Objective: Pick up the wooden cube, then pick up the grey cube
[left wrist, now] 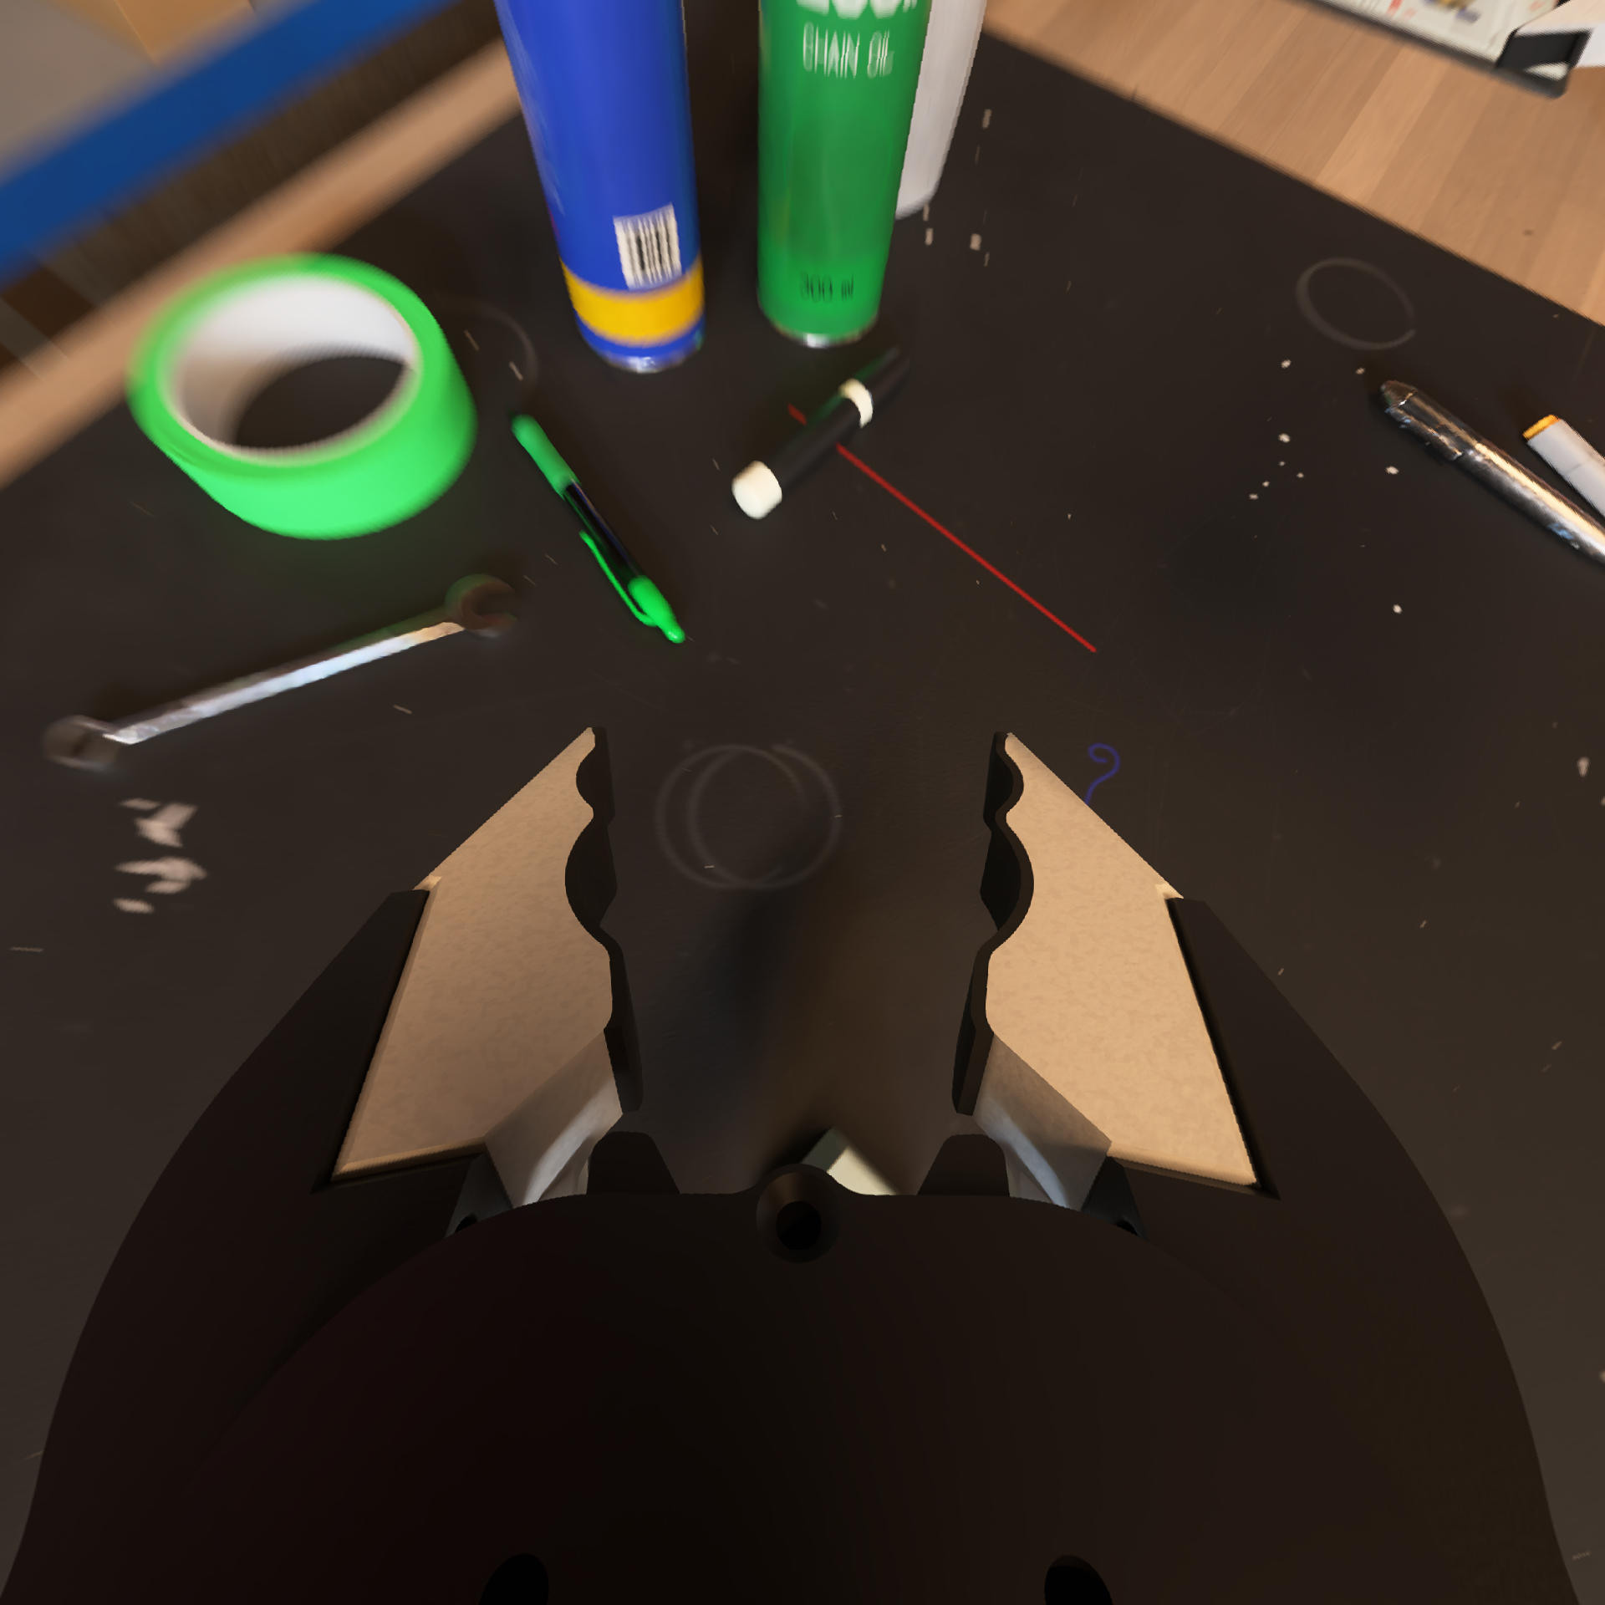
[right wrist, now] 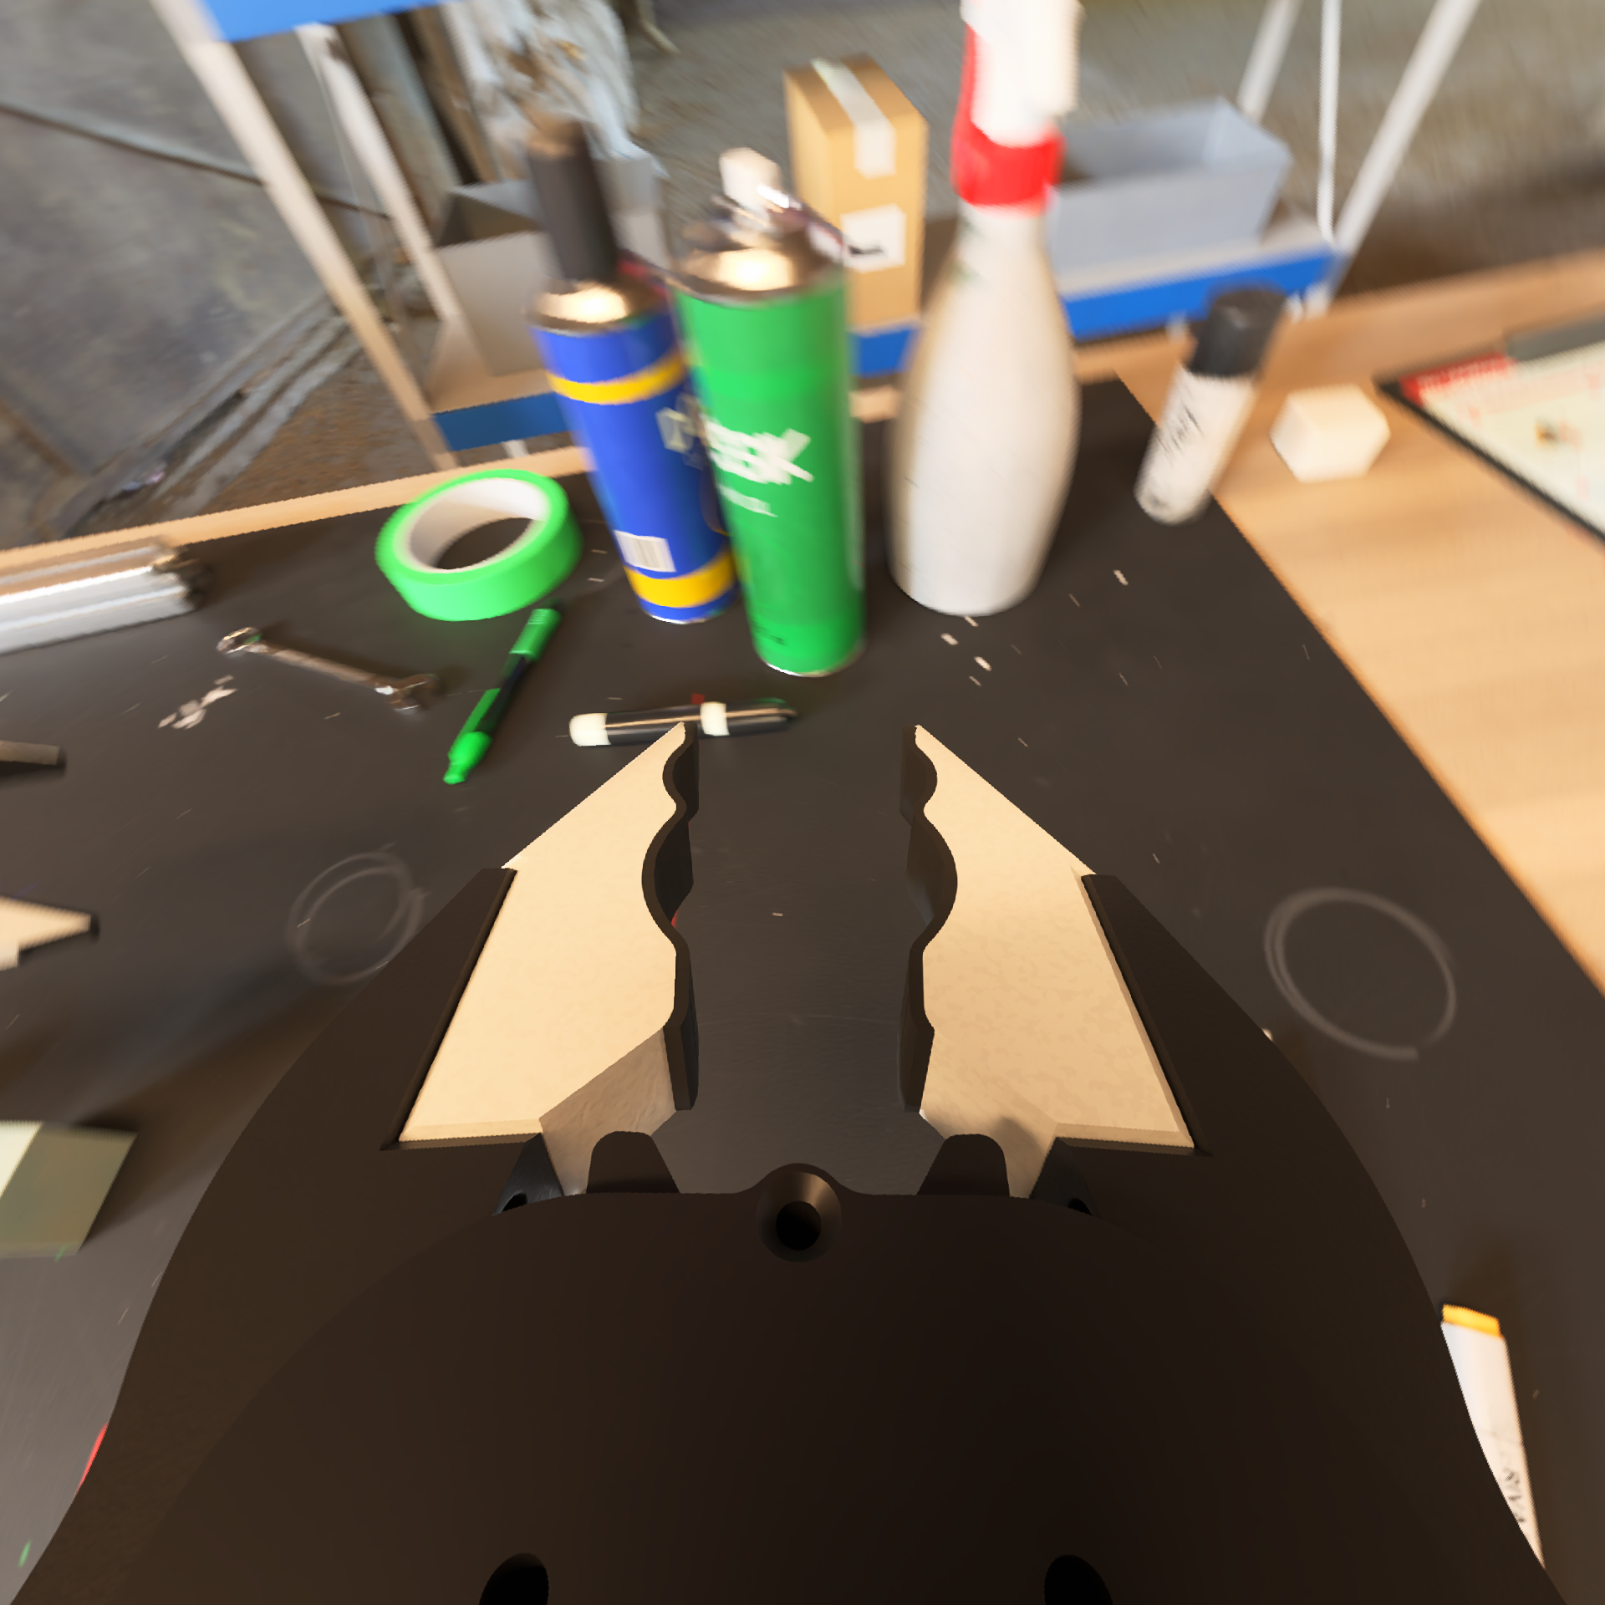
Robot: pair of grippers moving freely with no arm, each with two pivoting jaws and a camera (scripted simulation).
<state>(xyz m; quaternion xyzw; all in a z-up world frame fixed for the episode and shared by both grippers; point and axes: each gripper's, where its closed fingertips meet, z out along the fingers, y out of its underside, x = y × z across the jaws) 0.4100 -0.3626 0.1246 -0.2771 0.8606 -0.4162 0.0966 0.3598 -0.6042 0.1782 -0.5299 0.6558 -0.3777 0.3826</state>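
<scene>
No wooden cube shows in either view. A grey block (right wrist: 52, 1190), perhaps the grey cube, lies on the black mat (right wrist: 1129, 782) at the left edge of the right wrist view, cut off by the frame. A small pale grey corner (left wrist: 847, 1164) peeks out low between my left gripper's finger bases; I cannot tell what it is. My left gripper (left wrist: 799, 738) is open and empty above the mat (left wrist: 1216, 608). My right gripper (right wrist: 799, 734) is open and empty, its jaws closer together. One tan finger (right wrist: 43, 925) of the left gripper shows at the left of the right wrist view.
Ahead stand a blue can (left wrist: 608, 174), a green can (left wrist: 825, 174) and a white spray bottle (right wrist: 981, 434). A green tape roll (left wrist: 304, 399), green pen (left wrist: 599, 530), black marker (left wrist: 808, 443) and wrench (left wrist: 260, 677) lie on the mat. A silver pen (left wrist: 1494, 469) lies right.
</scene>
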